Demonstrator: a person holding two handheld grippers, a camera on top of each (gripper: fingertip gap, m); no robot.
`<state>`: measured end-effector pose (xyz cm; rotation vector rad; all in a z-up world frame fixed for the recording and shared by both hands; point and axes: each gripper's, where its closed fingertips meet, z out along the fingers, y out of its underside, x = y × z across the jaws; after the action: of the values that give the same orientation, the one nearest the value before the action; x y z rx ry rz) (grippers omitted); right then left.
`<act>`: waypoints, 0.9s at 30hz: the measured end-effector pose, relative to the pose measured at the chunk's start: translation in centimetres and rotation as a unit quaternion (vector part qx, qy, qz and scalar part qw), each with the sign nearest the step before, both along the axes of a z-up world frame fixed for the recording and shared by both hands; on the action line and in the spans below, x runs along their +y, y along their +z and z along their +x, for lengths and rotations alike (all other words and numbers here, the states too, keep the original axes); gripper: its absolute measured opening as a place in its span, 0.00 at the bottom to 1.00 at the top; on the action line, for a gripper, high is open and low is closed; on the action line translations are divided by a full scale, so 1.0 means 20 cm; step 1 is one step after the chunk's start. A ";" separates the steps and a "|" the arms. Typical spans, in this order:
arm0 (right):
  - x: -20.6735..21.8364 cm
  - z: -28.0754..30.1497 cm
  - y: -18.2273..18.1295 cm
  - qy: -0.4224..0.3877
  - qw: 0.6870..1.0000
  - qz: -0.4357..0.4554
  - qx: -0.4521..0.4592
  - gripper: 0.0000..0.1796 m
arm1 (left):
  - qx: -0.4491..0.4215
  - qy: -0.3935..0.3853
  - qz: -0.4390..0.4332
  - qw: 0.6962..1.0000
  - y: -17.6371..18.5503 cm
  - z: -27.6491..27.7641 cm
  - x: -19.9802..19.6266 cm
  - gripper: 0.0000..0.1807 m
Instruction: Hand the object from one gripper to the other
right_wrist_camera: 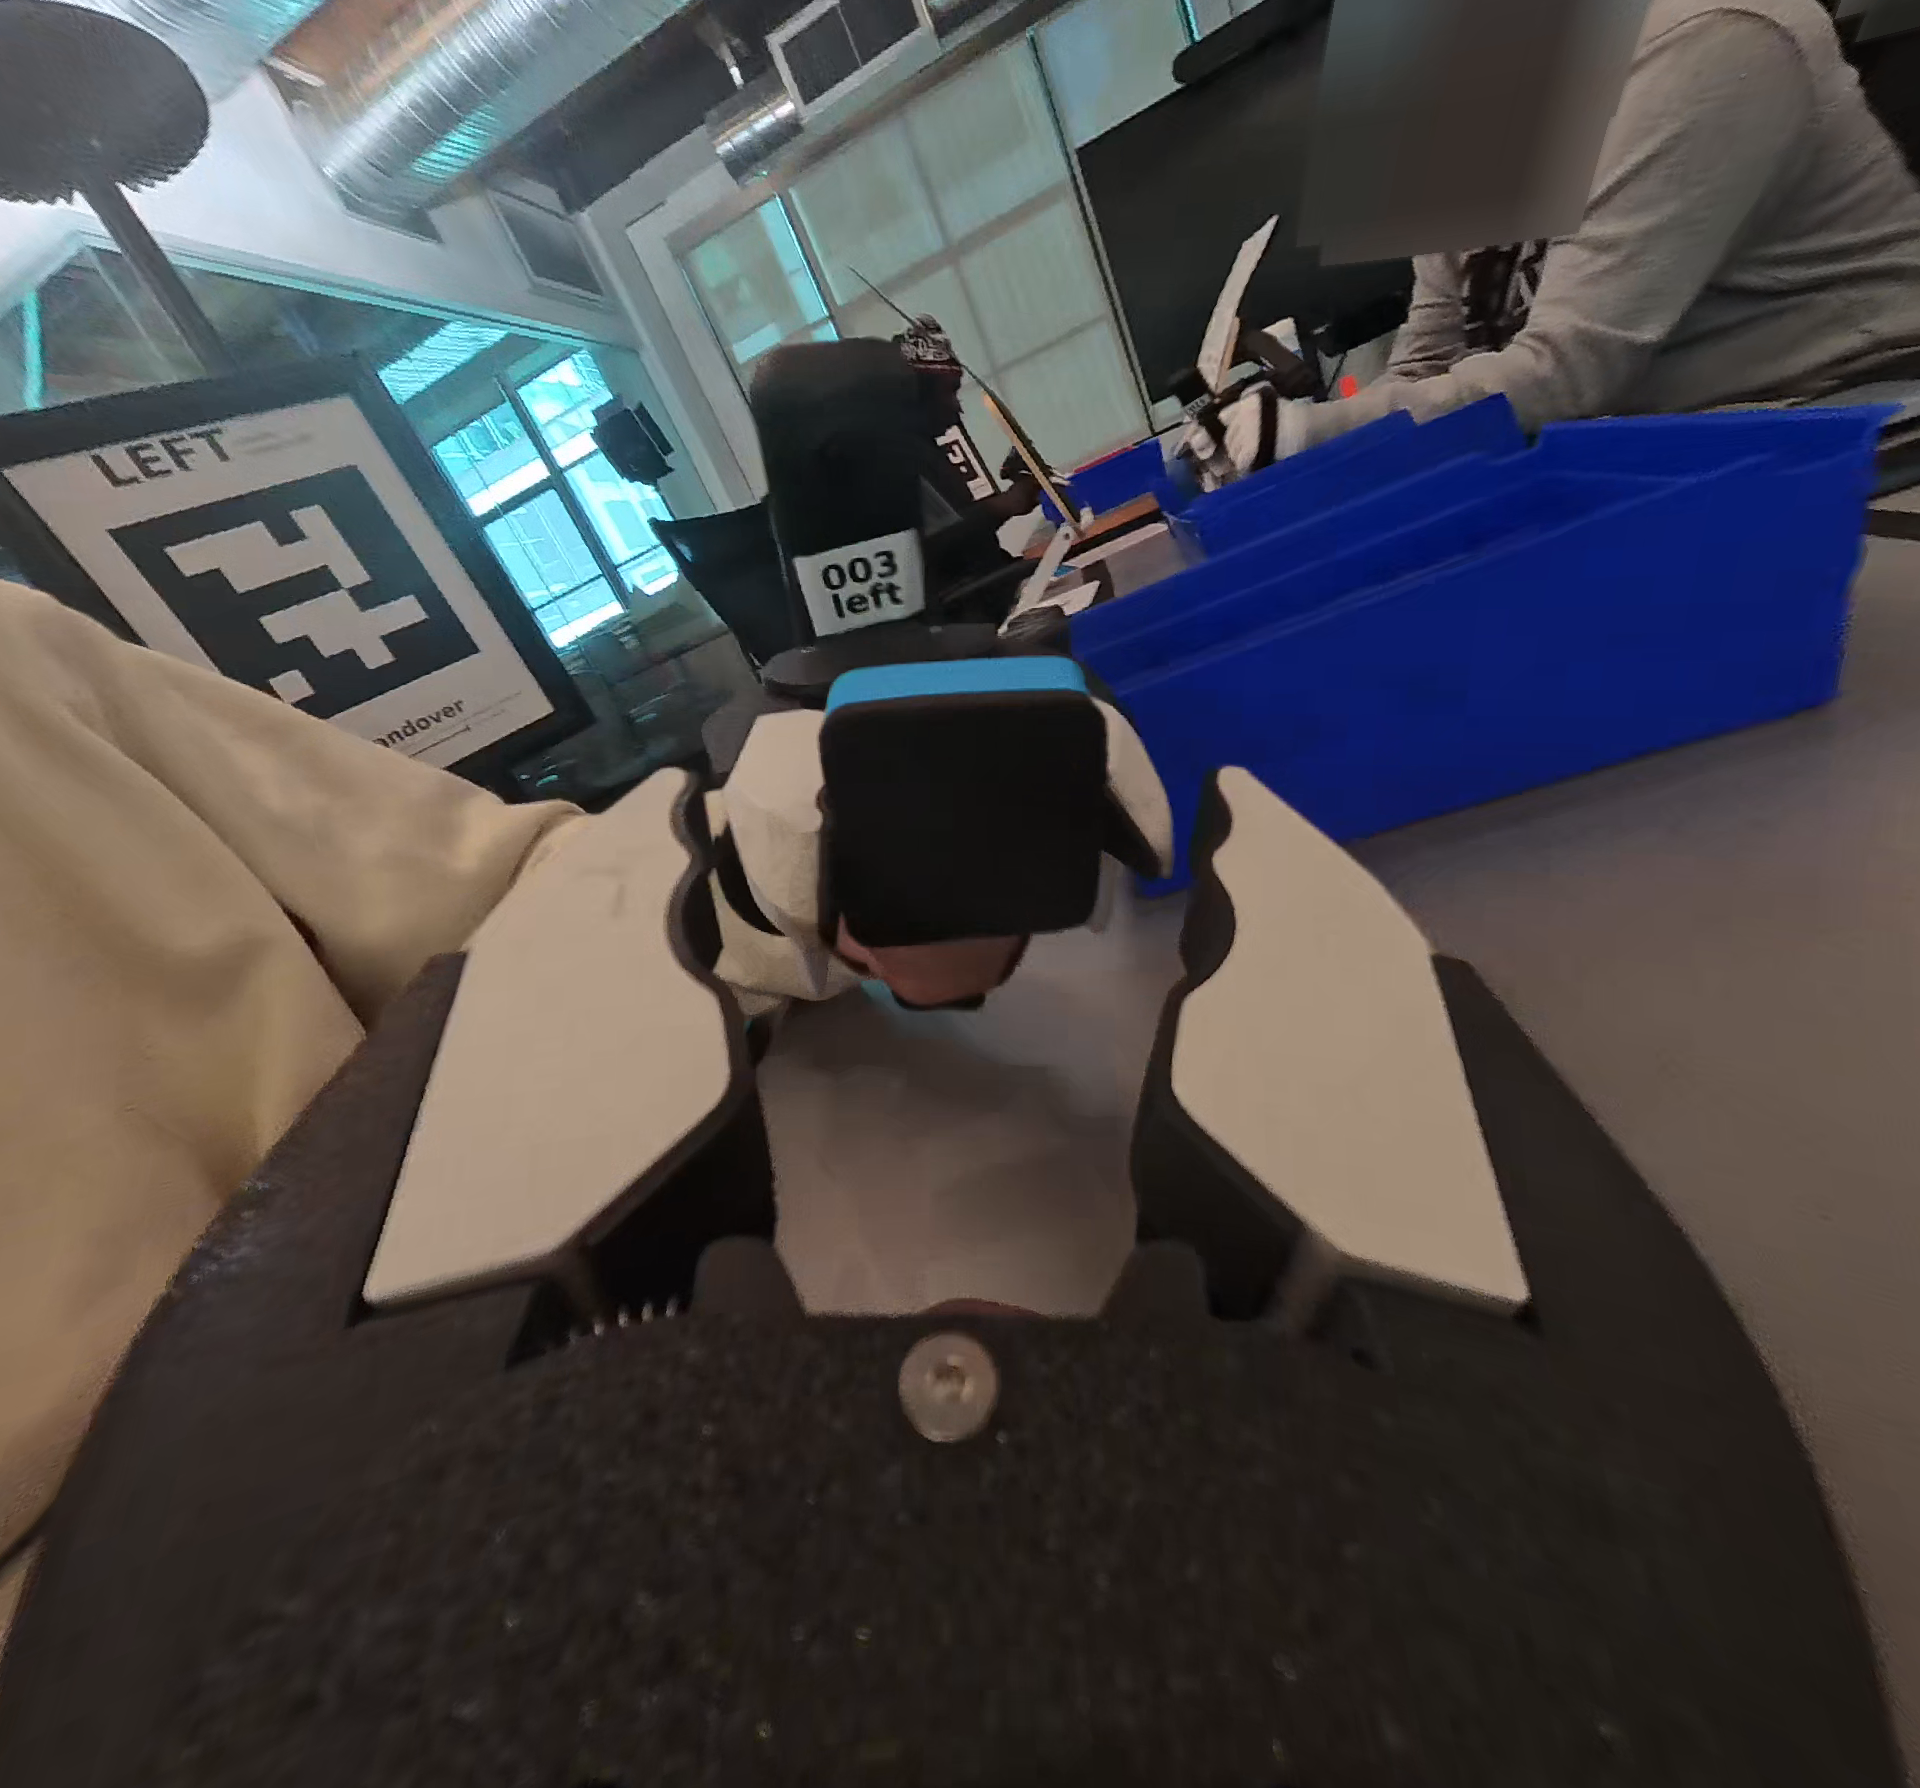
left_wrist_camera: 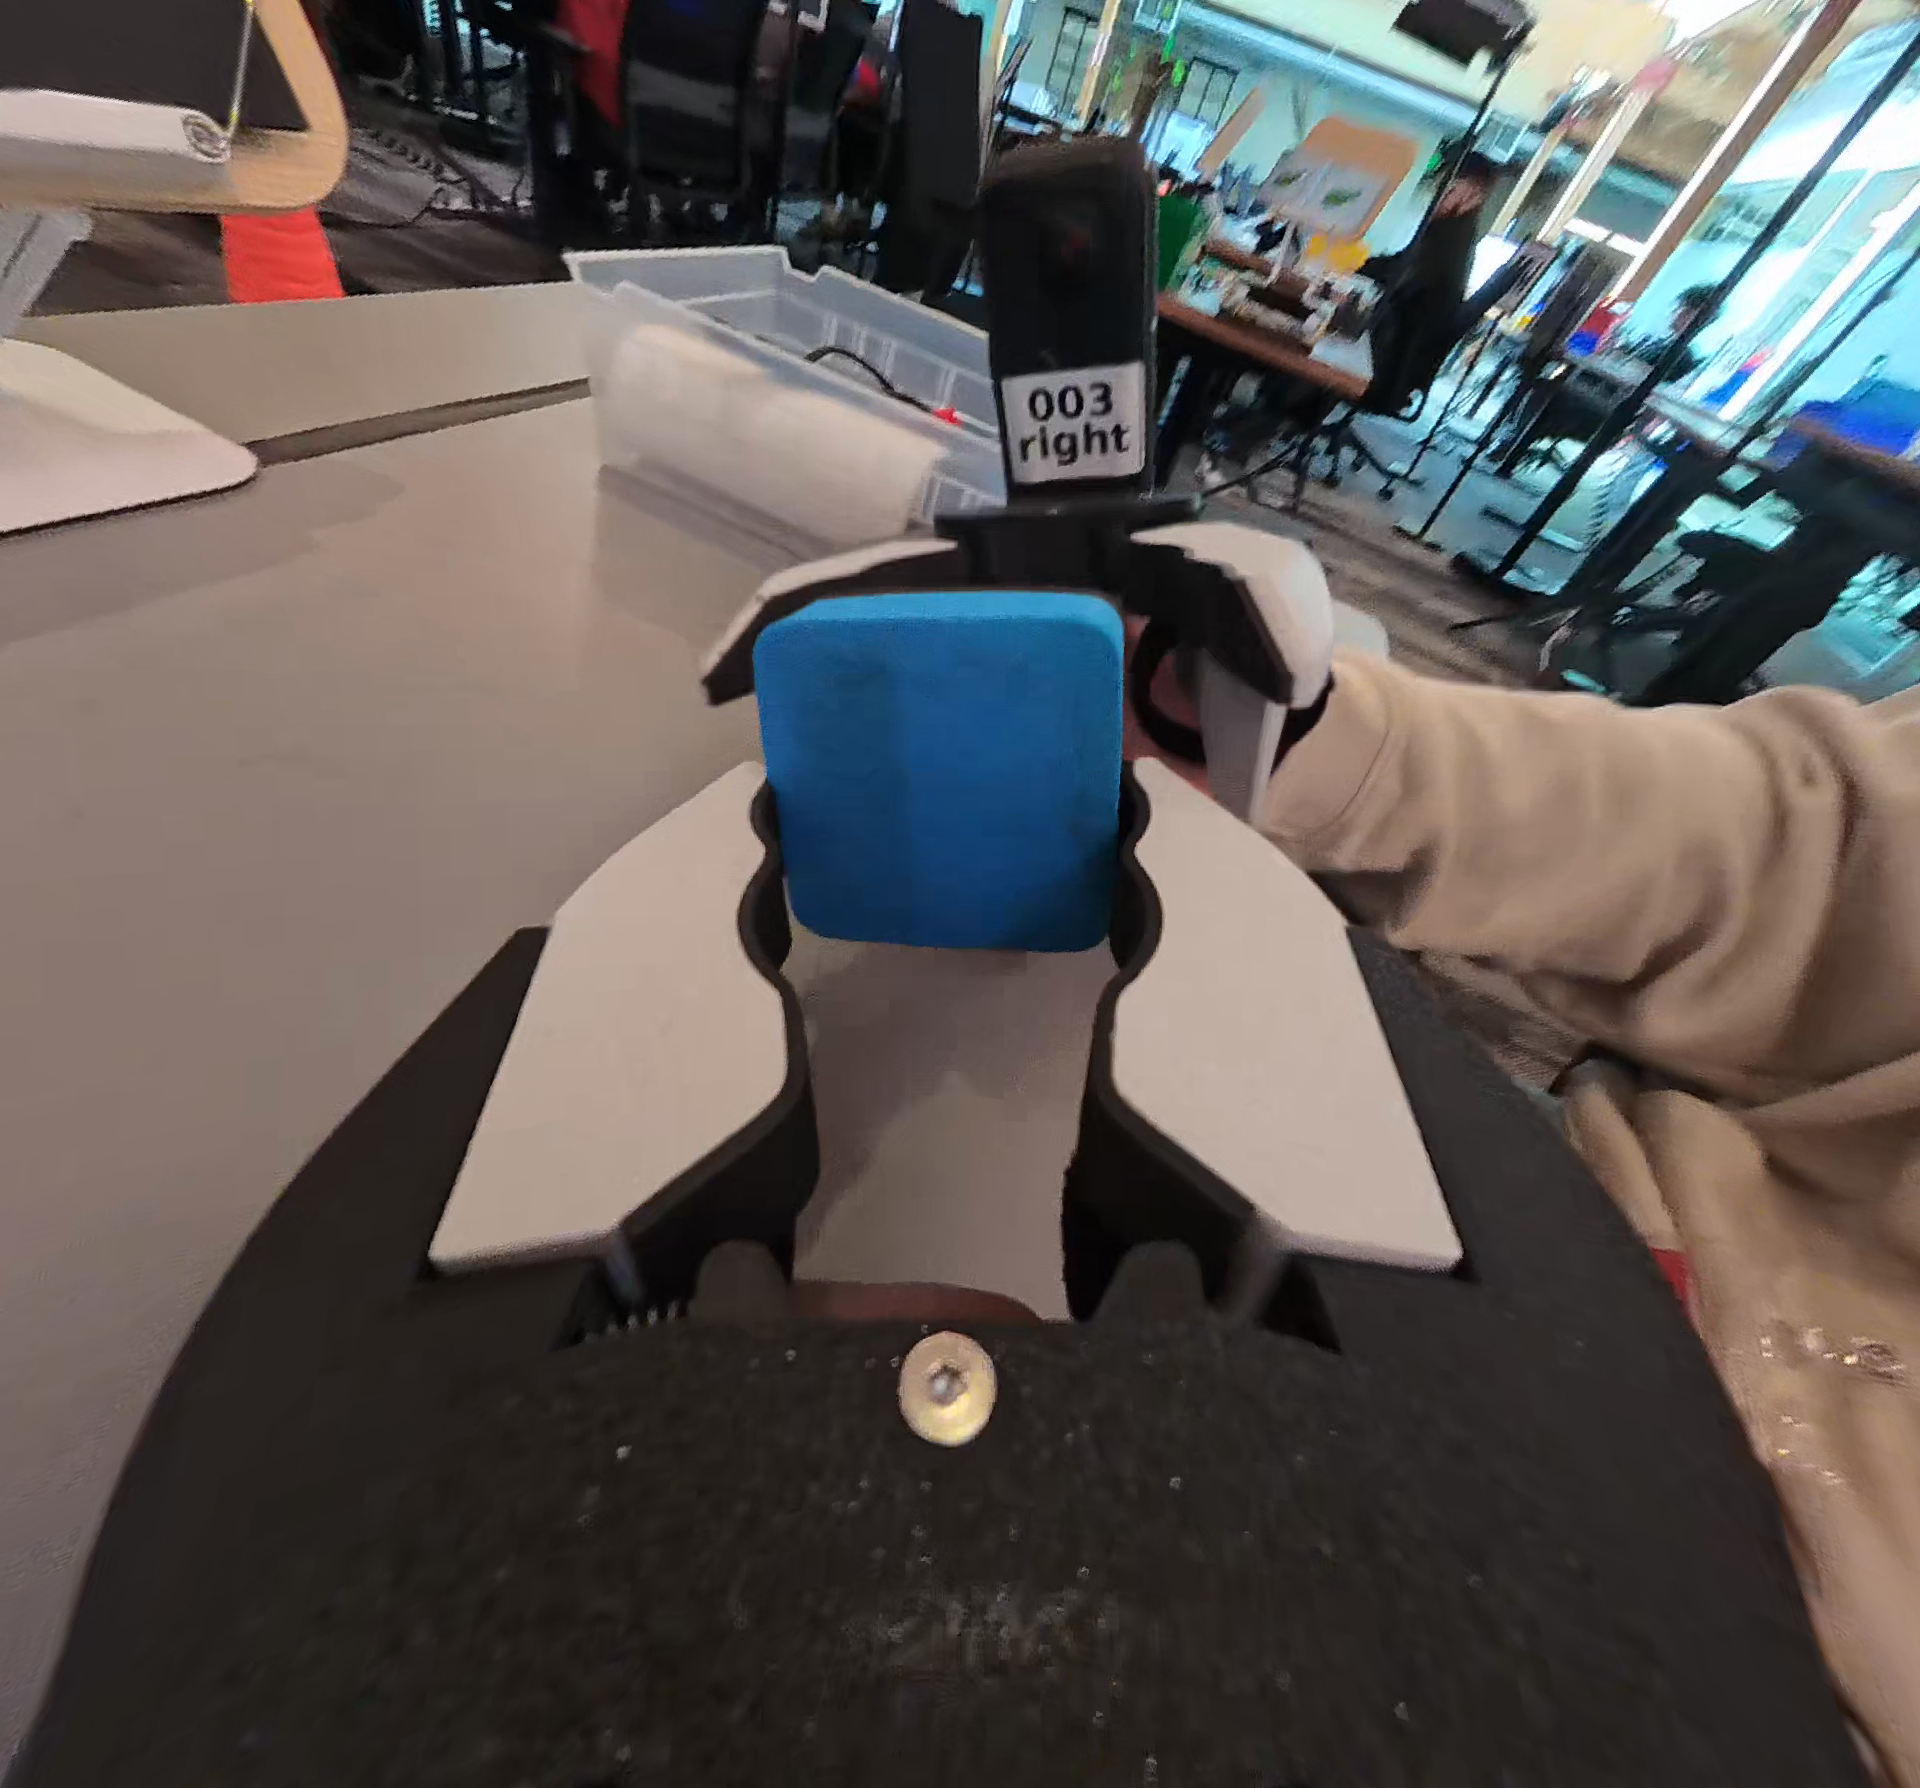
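Observation:
The object is a square pad with a blue face (left_wrist_camera: 940, 772) and a black felt face (right_wrist_camera: 961, 824). My left gripper (left_wrist_camera: 945, 803) is shut on it, one finger pressed on each side, and holds it upright above the grey table (left_wrist_camera: 312, 699). My right gripper (right_wrist_camera: 956, 782) faces it from the other side, jaws wide open. Its fingertips (right_wrist_camera: 1231, 793) stand on either side of the pad with a gap on each side, not touching. The left gripper's white fingers (right_wrist_camera: 769, 803) show behind the pad. The right gripper's fingers (left_wrist_camera: 1247, 595) spread behind the pad in the left wrist view.
A clear plastic bin (left_wrist_camera: 790, 356) stands on the table behind the right gripper. Blue bins (right_wrist_camera: 1455, 616) stand to the right of the handover spot. A framed marker board (right_wrist_camera: 281, 575) stands at the left. A person in grey (right_wrist_camera: 1714, 232) sits beyond the bins. A white monitor stand (left_wrist_camera: 94, 429) is at far left.

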<state>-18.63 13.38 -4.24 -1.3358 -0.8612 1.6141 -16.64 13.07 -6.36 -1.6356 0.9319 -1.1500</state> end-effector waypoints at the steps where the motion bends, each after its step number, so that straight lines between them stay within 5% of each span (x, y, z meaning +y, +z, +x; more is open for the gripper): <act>1: -0.01 -0.02 0.02 0.000 1.000 -0.005 0.013 0.48 | -0.009 -0.007 -0.005 1.000 0.01 0.01 -0.01 0.33; 3: -0.01 -0.05 0.05 -0.002 0.999 -0.018 0.031 0.45 | -0.011 -0.013 -0.004 1.000 0.01 0.01 -0.02 0.33; 5: -0.02 -0.06 0.03 0.007 1.000 -0.007 0.021 0.31 | -0.013 -0.017 -0.002 1.000 0.01 0.02 -0.03 0.33; 17: 0.01 0.06 -0.03 0.040 0.996 -0.069 -0.046 0.30 | 0.095 -0.014 0.072 0.993 -0.06 -0.04 -0.03 0.40; 27: -0.32 0.08 -0.03 0.310 0.918 -0.234 -0.081 0.31 | 0.172 -0.238 0.128 0.947 0.13 -0.06 -0.28 0.38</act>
<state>-17.01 7.08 -4.78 -1.6431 -1.1205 2.3369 -17.84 7.48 -3.78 -1.4603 1.6990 -1.0065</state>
